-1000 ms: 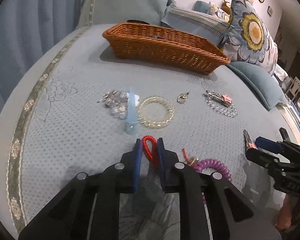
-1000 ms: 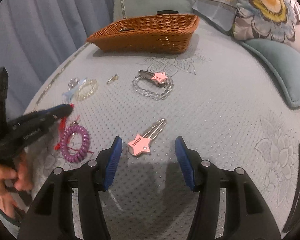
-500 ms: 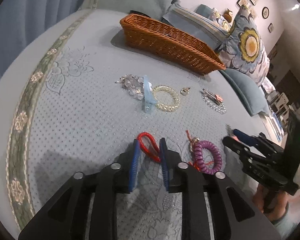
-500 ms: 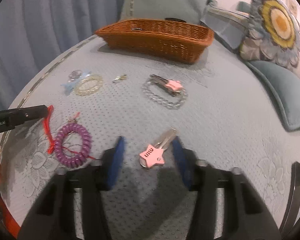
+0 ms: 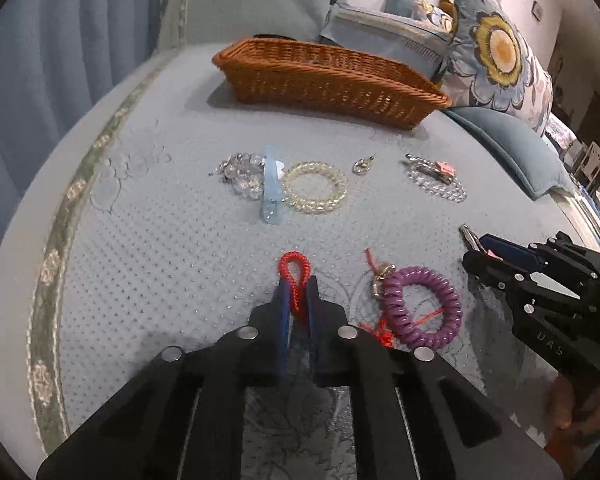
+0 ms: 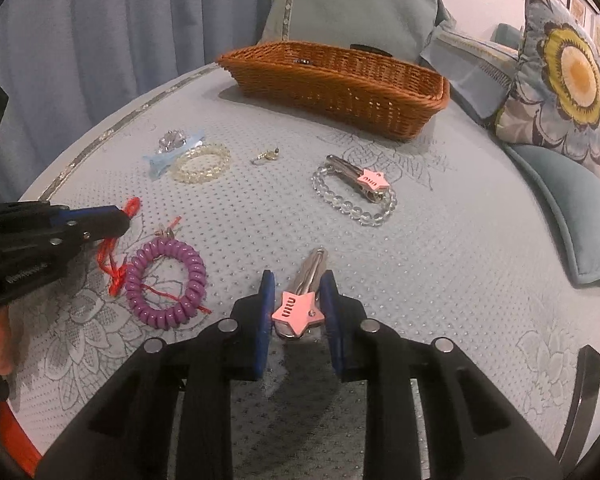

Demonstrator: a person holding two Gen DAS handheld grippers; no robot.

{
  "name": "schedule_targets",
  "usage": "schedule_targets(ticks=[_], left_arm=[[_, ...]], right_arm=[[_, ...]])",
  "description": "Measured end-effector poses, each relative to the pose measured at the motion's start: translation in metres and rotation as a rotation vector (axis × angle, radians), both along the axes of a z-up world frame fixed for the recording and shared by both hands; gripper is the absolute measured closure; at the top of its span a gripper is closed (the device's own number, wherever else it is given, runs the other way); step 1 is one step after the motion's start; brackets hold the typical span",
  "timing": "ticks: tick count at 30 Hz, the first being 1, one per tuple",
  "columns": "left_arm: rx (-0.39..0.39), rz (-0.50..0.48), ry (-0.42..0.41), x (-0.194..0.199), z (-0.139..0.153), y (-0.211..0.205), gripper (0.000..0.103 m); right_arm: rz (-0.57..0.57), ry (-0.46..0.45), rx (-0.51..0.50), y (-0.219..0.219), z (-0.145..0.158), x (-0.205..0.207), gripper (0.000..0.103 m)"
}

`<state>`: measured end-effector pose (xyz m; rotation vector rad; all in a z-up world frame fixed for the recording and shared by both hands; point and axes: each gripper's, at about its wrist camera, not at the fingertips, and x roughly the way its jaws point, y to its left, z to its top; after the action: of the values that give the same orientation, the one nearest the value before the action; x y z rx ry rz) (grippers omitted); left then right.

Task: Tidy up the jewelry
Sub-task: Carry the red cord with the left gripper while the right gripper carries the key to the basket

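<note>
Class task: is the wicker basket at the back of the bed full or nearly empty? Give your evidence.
Nearly empty. The right wrist view shows inside the wicker basket: only one small dark item lies there; the rest looks bare.

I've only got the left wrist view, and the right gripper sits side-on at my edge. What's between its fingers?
Observer: A pink star clip. The right gripper has just been closing its fingers, and the pads now appear to meet the star's side points.
Operator: Is my red cord tied to the purple coil bracelet?
Observer: It looks so. From the left gripper, the cord runs down to a knot against the bracelet.
Operator: Anything in the basket?
Observer: One small dark item lies inside, too small to identify.
</note>
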<state>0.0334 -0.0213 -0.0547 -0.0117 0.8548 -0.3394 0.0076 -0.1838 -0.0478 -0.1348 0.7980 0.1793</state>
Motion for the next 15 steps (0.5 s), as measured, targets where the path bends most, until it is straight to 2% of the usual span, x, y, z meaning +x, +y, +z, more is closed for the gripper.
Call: schedule_targets(ticks=[10,15], left_arm=[[-0.297,0.018,-0.166,-0.013,0.043,0.04,0.102],[-0.366,-0.011,-0.233,-0.023,0.058,0.041,0.102]], right_arm=[[0.006,-0.129,0.136,-0.028,0.037,-0.01,0.082],[0.004,-0.127,0.147,-0.032,0.038,-0.009,0.082]])
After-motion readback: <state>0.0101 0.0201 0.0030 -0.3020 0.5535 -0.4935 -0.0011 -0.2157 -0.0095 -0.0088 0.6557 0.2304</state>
